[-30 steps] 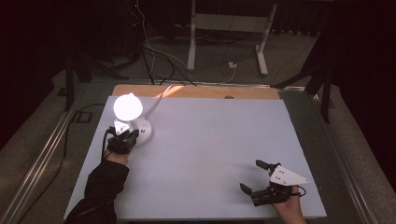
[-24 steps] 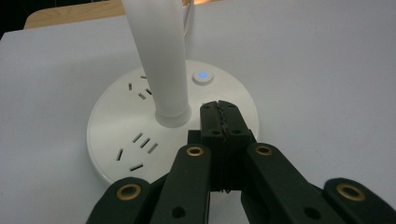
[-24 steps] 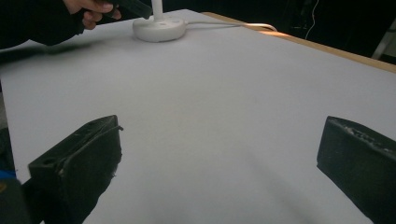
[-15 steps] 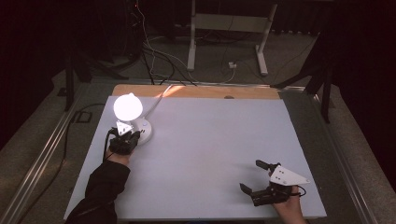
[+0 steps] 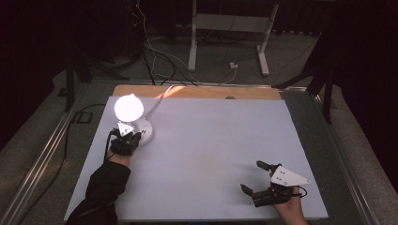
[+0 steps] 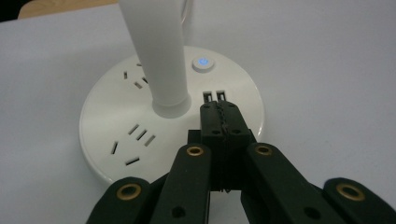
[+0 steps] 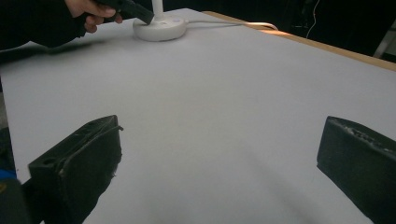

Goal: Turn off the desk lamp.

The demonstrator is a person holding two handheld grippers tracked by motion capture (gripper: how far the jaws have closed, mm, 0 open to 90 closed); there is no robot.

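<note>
A: Entry, left side. Your left gripper (image 5: 126,140) sits at the desk lamp (image 5: 136,123), which stands near the bench's (image 5: 211,154) far left corner. The lamp is lit; its round head (image 5: 128,107) glows white above the base (image 6: 173,116).

B: Fingers on that side?

A: Pressed together, nothing between them. In the left gripper view the closed tips (image 6: 219,114) lie over the top of the round white base, right beside the two small slots (image 6: 213,96) and just short of the button with the blue light (image 6: 203,62). Whether the tips actually touch the base, I cannot tell. The white stem (image 6: 159,51) rises just beside them.

B: And your right?

A: Your right gripper (image 5: 260,180) rests near the bench's near right corner, well apart from the lamp. Its fingers (image 7: 79,163) stand wide apart over bare bench, holding nothing. From the right gripper view, the lamp base (image 7: 159,27) and your left hand (image 7: 91,14) show at the far side, with the lamp's white cord (image 7: 224,22) running toward the far edge.
</note>
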